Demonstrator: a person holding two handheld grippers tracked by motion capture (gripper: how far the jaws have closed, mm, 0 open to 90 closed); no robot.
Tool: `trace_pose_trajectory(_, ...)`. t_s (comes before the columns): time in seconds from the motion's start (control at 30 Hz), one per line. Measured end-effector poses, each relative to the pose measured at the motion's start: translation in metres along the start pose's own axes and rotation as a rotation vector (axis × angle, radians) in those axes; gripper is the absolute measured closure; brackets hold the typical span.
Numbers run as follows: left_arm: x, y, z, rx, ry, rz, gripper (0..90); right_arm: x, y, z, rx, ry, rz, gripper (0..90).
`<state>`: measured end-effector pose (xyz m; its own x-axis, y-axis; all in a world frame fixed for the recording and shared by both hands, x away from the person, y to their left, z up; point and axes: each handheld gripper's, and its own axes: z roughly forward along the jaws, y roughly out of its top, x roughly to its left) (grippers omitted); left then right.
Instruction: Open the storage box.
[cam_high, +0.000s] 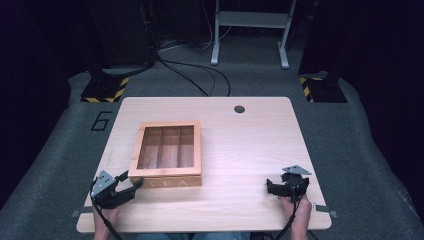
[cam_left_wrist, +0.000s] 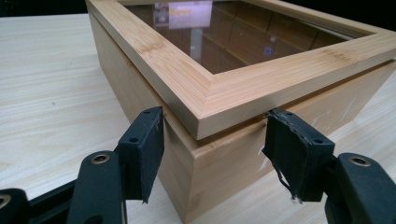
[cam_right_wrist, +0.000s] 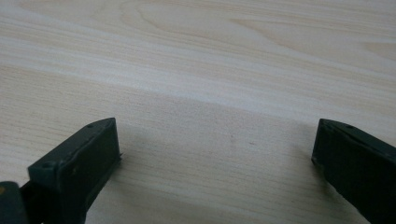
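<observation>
Box (cam_high: 166, 178) front reads "TEA" — faint white.

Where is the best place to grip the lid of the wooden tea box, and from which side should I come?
Probably the lid at its near-left corner, from the front: its frame overhangs the wooden tea box there, and the left gripper already straddles that corner, jaws apart.
</observation>
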<state>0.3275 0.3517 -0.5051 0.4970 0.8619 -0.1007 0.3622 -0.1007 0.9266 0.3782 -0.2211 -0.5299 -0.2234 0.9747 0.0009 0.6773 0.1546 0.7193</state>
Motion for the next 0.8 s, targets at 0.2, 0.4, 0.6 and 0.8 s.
trace_pose_trajectory(0.2,-0.0003,0.0008,0.001,-0.033,0.005,-0.001,37.4,-0.0002,0.0,0.0001,-0.001,0.0,-0.003,0.4)
trace_pose_trajectory(0.4,-0.0014,0.0036,0.0002,-0.057,0.009,0.008,37.4,0.0001,0.0,0.0,0.0,0.0,0.0,0.4)
trace_pose_trajectory(0.6,-0.0026,0.0083,0.0006,-0.072,0.014,0.03,37.8,0.0,0.0,0.0,0.0,0.0,0.0,0.5)
trace_pose_trajectory(0.8,-0.0029,0.0099,0.0059,-0.096,0.029,0.038,37.6,0.0,0.0,0.0,0.0,0.0,-0.001,0.4)
